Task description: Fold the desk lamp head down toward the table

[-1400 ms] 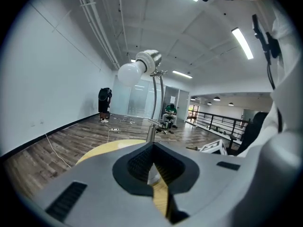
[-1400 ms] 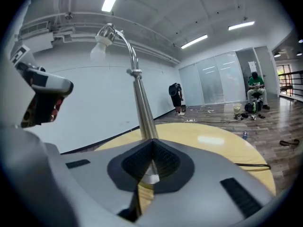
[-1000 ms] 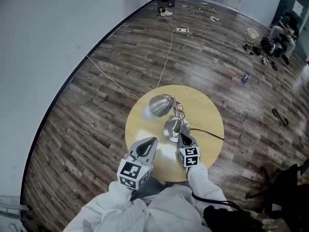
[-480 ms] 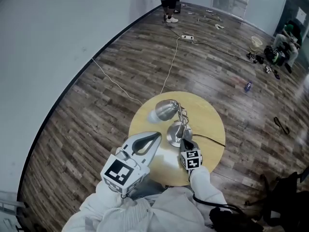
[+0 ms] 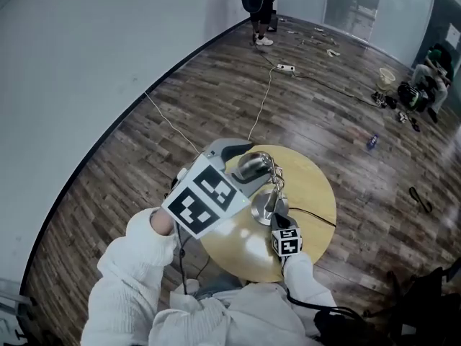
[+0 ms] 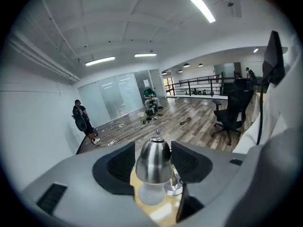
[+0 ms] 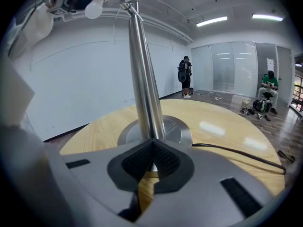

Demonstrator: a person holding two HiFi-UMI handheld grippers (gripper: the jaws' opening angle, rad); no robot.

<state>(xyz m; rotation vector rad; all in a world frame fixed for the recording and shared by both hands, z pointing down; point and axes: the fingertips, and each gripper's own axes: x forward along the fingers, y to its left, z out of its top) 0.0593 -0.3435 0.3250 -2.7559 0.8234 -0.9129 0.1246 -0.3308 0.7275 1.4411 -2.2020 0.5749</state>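
Above round table [image 5: 317,186] — lamp head [image 6: 152,167] between left gripper's [image 6: 152,160] opening jaws.

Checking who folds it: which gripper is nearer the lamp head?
Left. Left gripper: jaws opening, lamp head between them. Right gripper is lower, shut on the pole by the base.

Table top [image 5: 317,182]: far right bare, passable. Cord [image 5: 311,214] crosses the right side to the rim. Left blocked: left gripper [image 6: 151,167], jaws opening around lamp head [image 5: 256,166]. Near side blocked: right gripper [image 7: 152,163] clamped on lamp stem [image 7: 144,79].
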